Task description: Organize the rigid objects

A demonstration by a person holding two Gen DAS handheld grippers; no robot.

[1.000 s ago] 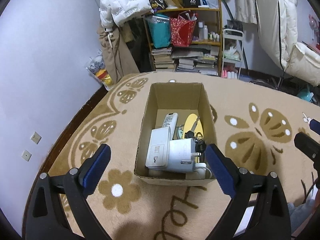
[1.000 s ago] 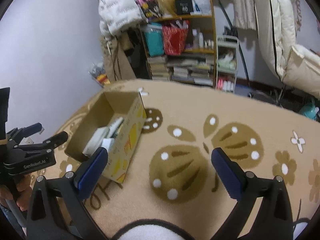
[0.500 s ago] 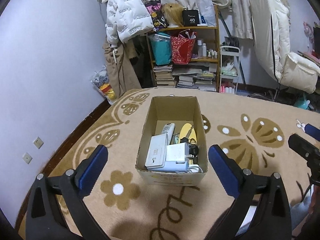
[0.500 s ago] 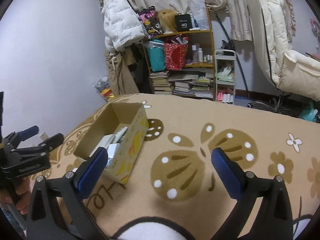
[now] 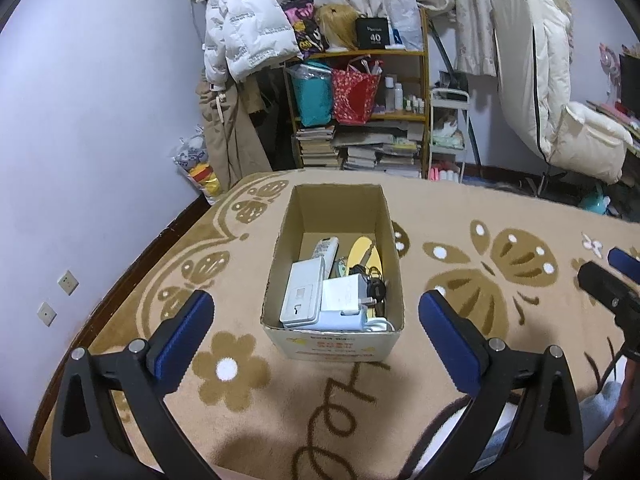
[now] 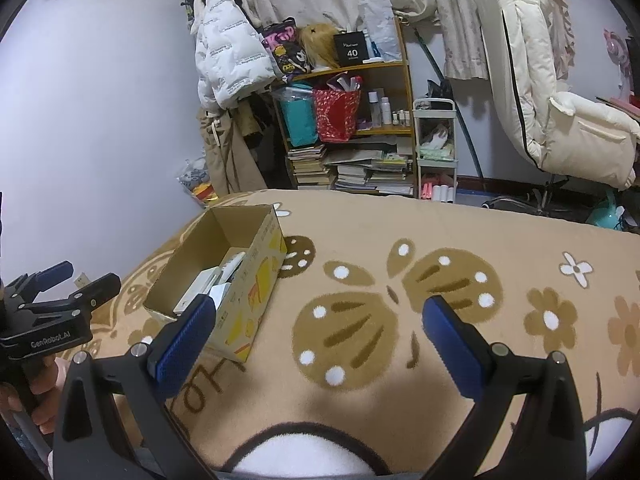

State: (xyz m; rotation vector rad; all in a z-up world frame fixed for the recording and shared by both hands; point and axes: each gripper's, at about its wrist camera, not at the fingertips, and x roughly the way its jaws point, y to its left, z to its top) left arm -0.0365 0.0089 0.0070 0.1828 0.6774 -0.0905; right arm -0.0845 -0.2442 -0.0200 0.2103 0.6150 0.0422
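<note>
Reaching back into the cardboard box (image 5: pixel 332 344) on the carpet (image 5: pixel 460 216) with the wide, empty left claw (image 5: pixel 314 330) could snag the black cable on the white adapter (image 5: pixel 340 298) and drag things out. The right claw (image 6: pixel 316 334) gapes empty beside it. What lies underneath the pile is hidden.

We hold the left hand-held gripper (image 5: pixel 314 320) tilted downward, its blue pads spread wide after opening further, nothing between them. Our right hand-held gripper (image 6: pixel 318 330) angles down likewise, jaws wide and empty. Our left hand (image 6: pixel 42 396) grips its handle.
</note>
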